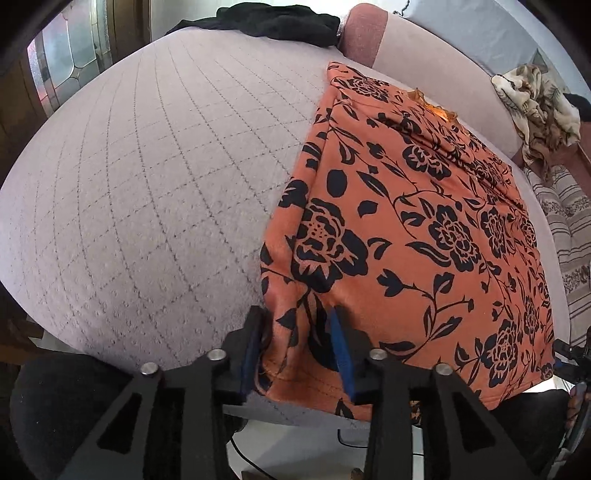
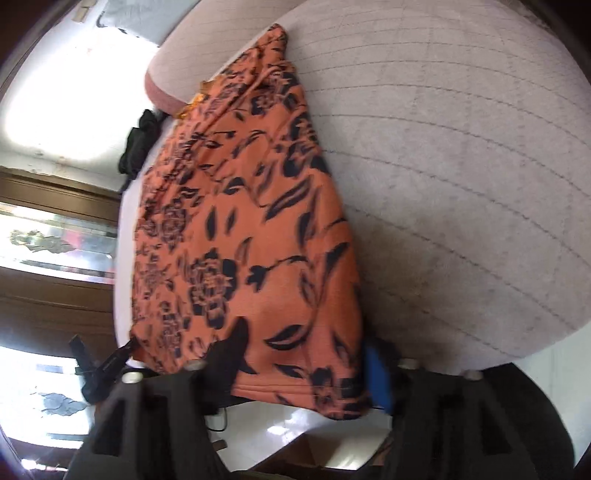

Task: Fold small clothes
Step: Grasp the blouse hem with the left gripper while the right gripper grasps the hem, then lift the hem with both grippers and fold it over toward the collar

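Observation:
An orange garment with a black flower print (image 1: 413,229) lies on the quilted grey-lilac mattress (image 1: 147,184); it also shows in the right wrist view (image 2: 251,229). My left gripper (image 1: 297,350) straddles the garment's near left corner, its blue-padded fingers (image 1: 341,354) apart with bunched cloth between them. My right gripper (image 2: 295,365) straddles the garment's near hem at the other corner, with a wide gap between its fingers. The right wrist view is blurred by motion.
A black garment (image 1: 266,22) lies at the far edge of the mattress. A pink bolster (image 1: 362,33) sits beyond the orange garment. A patterned blanket (image 1: 535,107) and striped cloth (image 1: 569,229) lie to the right. The mattress (image 2: 461,184) edge is near me.

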A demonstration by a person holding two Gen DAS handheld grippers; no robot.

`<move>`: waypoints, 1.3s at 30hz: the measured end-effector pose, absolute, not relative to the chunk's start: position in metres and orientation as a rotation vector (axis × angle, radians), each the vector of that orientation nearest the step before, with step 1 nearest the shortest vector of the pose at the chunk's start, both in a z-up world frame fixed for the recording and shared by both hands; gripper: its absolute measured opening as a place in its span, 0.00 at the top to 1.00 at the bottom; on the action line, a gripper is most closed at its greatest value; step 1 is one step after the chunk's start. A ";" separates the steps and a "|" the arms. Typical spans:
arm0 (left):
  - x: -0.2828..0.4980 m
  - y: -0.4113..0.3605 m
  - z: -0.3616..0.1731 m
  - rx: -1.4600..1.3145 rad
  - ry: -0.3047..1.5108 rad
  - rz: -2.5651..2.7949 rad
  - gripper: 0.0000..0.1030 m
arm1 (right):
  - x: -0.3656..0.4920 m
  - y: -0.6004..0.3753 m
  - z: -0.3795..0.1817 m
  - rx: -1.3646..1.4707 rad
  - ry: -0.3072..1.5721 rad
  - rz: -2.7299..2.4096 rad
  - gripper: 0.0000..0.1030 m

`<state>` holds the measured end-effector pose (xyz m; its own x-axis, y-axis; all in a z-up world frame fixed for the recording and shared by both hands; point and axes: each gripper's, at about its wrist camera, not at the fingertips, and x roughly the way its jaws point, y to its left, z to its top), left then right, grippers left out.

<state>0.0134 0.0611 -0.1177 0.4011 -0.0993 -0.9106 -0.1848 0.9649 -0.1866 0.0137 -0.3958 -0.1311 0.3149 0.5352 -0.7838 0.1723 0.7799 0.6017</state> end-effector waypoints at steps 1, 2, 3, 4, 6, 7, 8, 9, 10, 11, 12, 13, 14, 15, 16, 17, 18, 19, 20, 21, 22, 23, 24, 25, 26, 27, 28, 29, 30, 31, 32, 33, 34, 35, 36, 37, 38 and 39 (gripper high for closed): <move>0.014 0.059 -0.119 -0.273 1.162 0.058 0.55 | 0.016 -0.392 -0.131 0.654 1.263 0.257 0.35; 0.016 0.056 -0.119 -0.252 1.161 0.064 0.55 | 0.018 -0.389 -0.131 0.630 1.271 0.255 0.34; 0.017 0.053 -0.119 -0.221 1.156 0.071 0.63 | 0.020 -0.387 -0.131 0.613 1.278 0.256 0.38; 0.017 0.050 -0.119 -0.195 1.148 0.069 0.71 | 0.021 -0.386 -0.131 0.595 1.283 0.249 0.43; 0.021 0.051 -0.118 -0.197 1.149 0.039 0.92 | 0.022 -0.393 -0.133 0.581 1.293 0.216 0.74; 0.022 0.052 -0.117 -0.204 1.151 0.038 0.92 | 0.021 -0.399 -0.134 0.594 1.295 0.209 0.81; 0.022 0.053 -0.117 -0.205 1.152 0.036 0.93 | 0.019 -0.403 -0.136 0.603 1.296 0.204 0.91; 0.023 0.052 -0.117 -0.206 1.150 0.035 0.93 | 0.017 -0.407 -0.137 0.623 1.293 0.205 0.92; 0.023 0.052 -0.116 -0.208 1.148 0.031 0.94 | 0.016 -0.408 -0.136 0.628 1.287 0.205 0.92; 0.024 0.051 -0.115 -0.211 1.149 0.026 0.94 | 0.015 -0.407 -0.134 0.616 1.282 0.207 0.93; 0.023 0.052 -0.111 -0.218 1.144 0.022 0.94 | 0.015 -0.405 -0.131 0.608 1.274 0.212 0.93; 0.022 0.054 -0.105 -0.229 1.129 0.018 0.94 | 0.014 -0.404 -0.127 0.617 1.259 0.221 0.94; 0.020 0.055 -0.098 -0.242 1.108 0.010 0.94 | 0.013 -0.404 -0.121 0.630 1.238 0.230 0.94; 0.018 0.056 -0.090 -0.254 1.087 0.000 0.94 | 0.013 -0.404 -0.115 0.640 1.217 0.239 0.94; 0.017 0.056 -0.084 -0.260 1.069 -0.005 0.94 | 0.012 -0.405 -0.108 0.654 1.194 0.250 0.94; 0.017 0.056 -0.082 -0.258 1.063 -0.007 0.94 | 0.012 -0.407 -0.102 0.665 1.173 0.259 0.94; 0.018 0.056 -0.084 -0.249 1.068 -0.008 0.94 | 0.012 -0.407 -0.099 0.664 1.164 0.266 0.94; 0.021 0.056 -0.090 -0.245 1.089 -0.005 0.94 | 0.013 -0.407 -0.100 0.663 1.166 0.265 0.94; 0.023 0.058 -0.099 -0.253 1.121 0.002 0.94 | 0.014 -0.407 -0.106 0.672 1.179 0.262 0.94; 0.025 0.060 -0.108 -0.264 1.153 0.007 0.94 | 0.015 -0.407 -0.113 0.690 1.197 0.258 0.94; 0.026 0.062 -0.113 -0.266 1.172 0.019 0.94 | 0.014 -0.409 -0.119 0.707 1.208 0.255 0.94; 0.026 0.064 -0.114 -0.269 1.176 0.020 0.94 | 0.014 -0.409 -0.121 0.725 1.208 0.256 0.94; 0.027 0.066 -0.112 -0.281 1.171 0.011 0.94 | 0.013 -0.410 -0.120 0.742 1.201 0.262 0.94; 0.029 0.067 -0.108 -0.290 1.157 -0.003 0.94 | 0.014 -0.411 -0.118 0.751 1.192 0.269 0.94; 0.031 0.067 -0.105 -0.290 1.140 -0.013 0.94 | 0.016 -0.410 -0.115 0.754 1.182 0.278 0.94; 0.033 0.068 -0.102 -0.284 1.127 -0.018 0.94 | 0.018 -0.410 -0.112 0.749 1.176 0.286 0.94; 0.033 0.069 -0.104 -0.281 1.127 -0.017 0.94 | 0.022 -0.409 -0.110 0.736 1.173 0.291 0.94; 0.034 0.071 -0.112 -0.291 1.147 -0.010 0.94 | 0.025 -0.409 -0.112 0.734 1.178 0.291 0.94; 0.034 0.073 -0.121 -0.312 1.177 -0.003 0.94 | 0.028 -0.409 -0.116 0.744 1.189 0.288 0.94; 0.033 0.075 -0.125 -0.329 1.175 -0.002 0.94 | 0.029 -0.408 -0.122 0.749 1.206 0.285 0.94; 0.034 0.074 -0.122 -0.328 1.173 -0.002 0.94 | 0.029 -0.408 -0.127 0.753 1.222 0.280 0.94; 0.037 0.073 -0.116 -0.329 1.168 -0.006 0.94 | 0.029 -0.410 -0.130 0.771 1.229 0.281 0.94; 0.040 0.072 -0.109 -0.327 1.151 -0.018 0.94 | 0.029 -0.410 -0.130 0.783 1.228 0.284 0.94; 0.044 0.070 -0.100 -0.315 1.129 -0.031 0.94 | 0.031 -0.410 -0.126 0.779 1.220 0.292 0.94; 0.048 0.068 -0.091 -0.305 1.105 -0.044 0.94 | 0.032 -0.411 -0.122 0.775 1.208 0.302 0.94; 0.054 0.066 -0.081 -0.301 1.081 -0.059 0.94 | 0.036 -0.411 -0.116 0.782 1.191 0.315 0.94; 0.061 0.064 -0.072 -0.301 1.057 -0.074 0.94 | 0.040 -0.412 -0.110 0.796 1.170 0.328 0.94; 0.069 0.062 -0.064 -0.300 1.037 -0.087 0.94 | 0.046 -0.411 -0.104 0.810 1.148 0.344 0.94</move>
